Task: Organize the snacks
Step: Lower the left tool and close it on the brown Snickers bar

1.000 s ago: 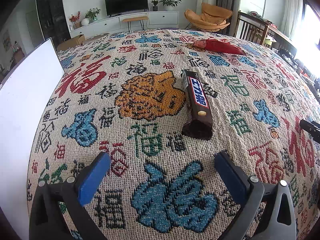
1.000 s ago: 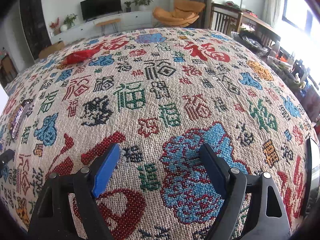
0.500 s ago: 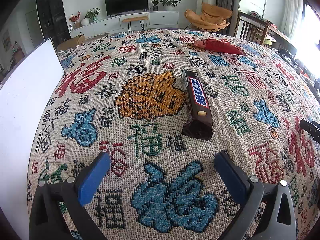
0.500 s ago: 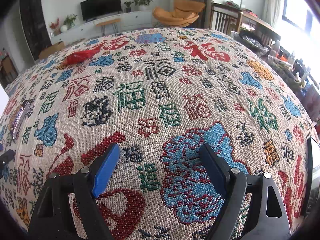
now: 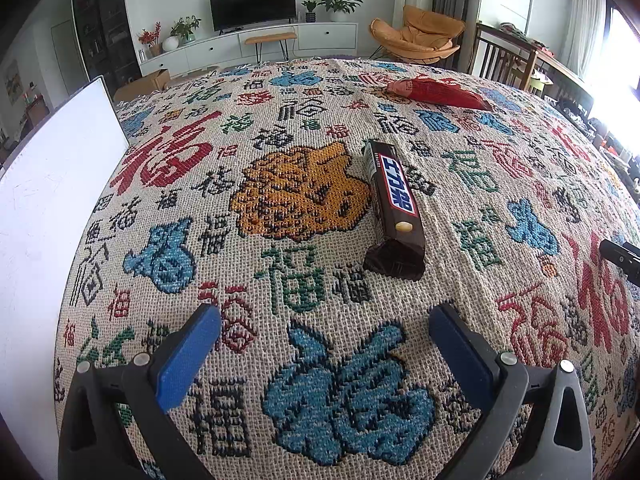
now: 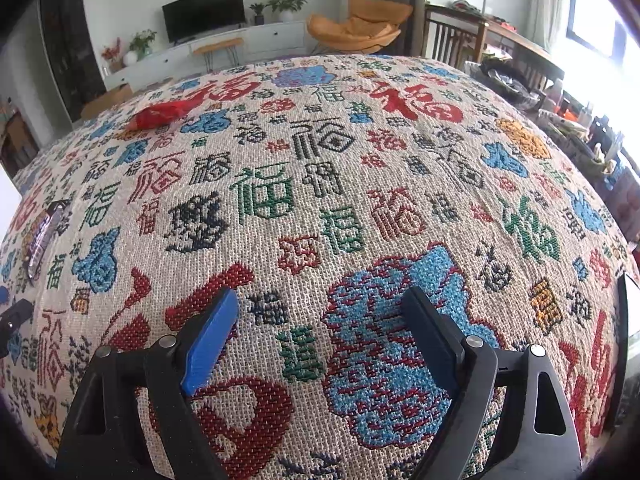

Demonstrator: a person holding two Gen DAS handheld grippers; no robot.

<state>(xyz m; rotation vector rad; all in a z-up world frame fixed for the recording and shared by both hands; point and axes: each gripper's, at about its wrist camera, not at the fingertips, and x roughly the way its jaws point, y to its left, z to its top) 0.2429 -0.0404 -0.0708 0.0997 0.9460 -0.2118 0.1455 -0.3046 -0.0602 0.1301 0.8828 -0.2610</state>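
One chocolate bar (image 5: 394, 196), one red snack packet (image 5: 438, 92), two tongs.

- Left wrist view sits low over the patterned cloth (image 5: 304, 208), facing the television (image 5: 253, 3) wall, its claw (image 5: 325, 350) at the lower edge.
- Right wrist view faces likewise.
- Both share the red snack bag (image 5: 438, 92), upper left in the right view (image 6: 160, 114).

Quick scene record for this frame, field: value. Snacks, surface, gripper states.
surface: woven patterned cloth
snack 1: chocolate bar, lying flat, ahead of left gripper
snack 2: red snack bag, far side of cloth
white board, at left edge
left gripper: open, empty
right gripper: open, empty, over bare cloth
contact: neither gripper touches a snack
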